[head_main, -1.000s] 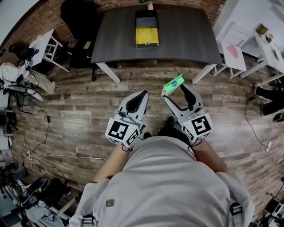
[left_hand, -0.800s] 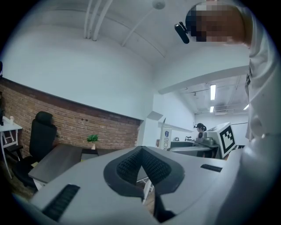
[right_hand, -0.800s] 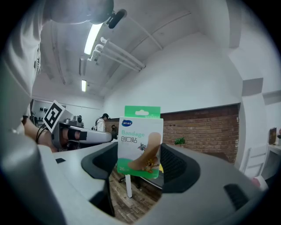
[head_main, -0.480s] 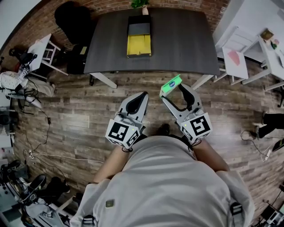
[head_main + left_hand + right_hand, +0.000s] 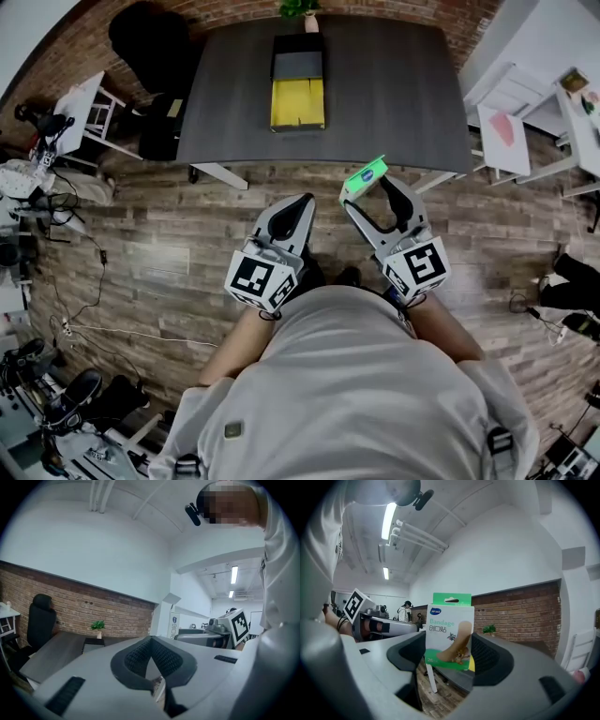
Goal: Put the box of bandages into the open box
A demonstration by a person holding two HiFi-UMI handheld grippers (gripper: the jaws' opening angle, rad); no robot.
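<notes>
A green and white box of bandages (image 5: 365,178) (image 5: 449,631) stands upright between the jaws of my right gripper (image 5: 368,193), which is shut on it, held over the wooden floor just short of the table. The open box (image 5: 298,103), yellow inside with a dark lid folded back, lies on the dark table (image 5: 394,94) at its far middle. My left gripper (image 5: 305,201) (image 5: 151,660) is beside the right one, its jaws shut with nothing between them.
A small potted plant (image 5: 301,11) stands at the table's far edge, behind the open box. A black office chair (image 5: 155,42) is at the table's left, white furniture (image 5: 511,103) at its right. Cables and gear (image 5: 37,169) lie on the floor at left.
The table and open box have shifted slightly in view as the person steps closer. Both grippers keep their pose, the right one still holding the bandage box.
</notes>
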